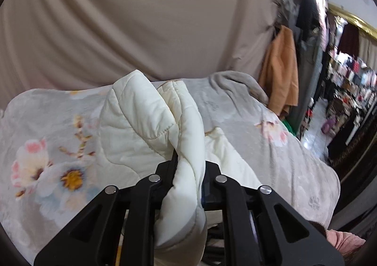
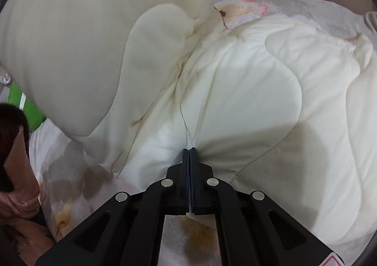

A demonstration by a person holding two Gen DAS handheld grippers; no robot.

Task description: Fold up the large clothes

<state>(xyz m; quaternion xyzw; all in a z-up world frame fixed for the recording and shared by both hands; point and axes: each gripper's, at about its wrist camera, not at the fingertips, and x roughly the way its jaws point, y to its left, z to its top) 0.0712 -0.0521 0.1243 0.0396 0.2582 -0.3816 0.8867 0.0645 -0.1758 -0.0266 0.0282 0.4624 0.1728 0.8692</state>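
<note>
A cream quilted garment [image 1: 141,119] lies on a floral bed cover [image 1: 47,148]. My left gripper [image 1: 188,164] is shut on a thick bunched fold of it, and the fold rises from the jaws above the bed. In the right wrist view the garment [image 2: 247,91] fills most of the picture, with one part lifted at the upper left. My right gripper [image 2: 189,149] is shut, with its tips at a stitched seam. Creases in the cloth run into the tips, so a thin pinch of fabric sits between them.
A beige curtain [image 1: 141,18] hangs behind the bed. An orange garment [image 1: 280,70] hangs at the bed's right end, with cluttered shelves [image 1: 348,91] beyond. A green object [image 2: 21,105] and a person's pink sleeve [image 2: 21,183] are at the left edge.
</note>
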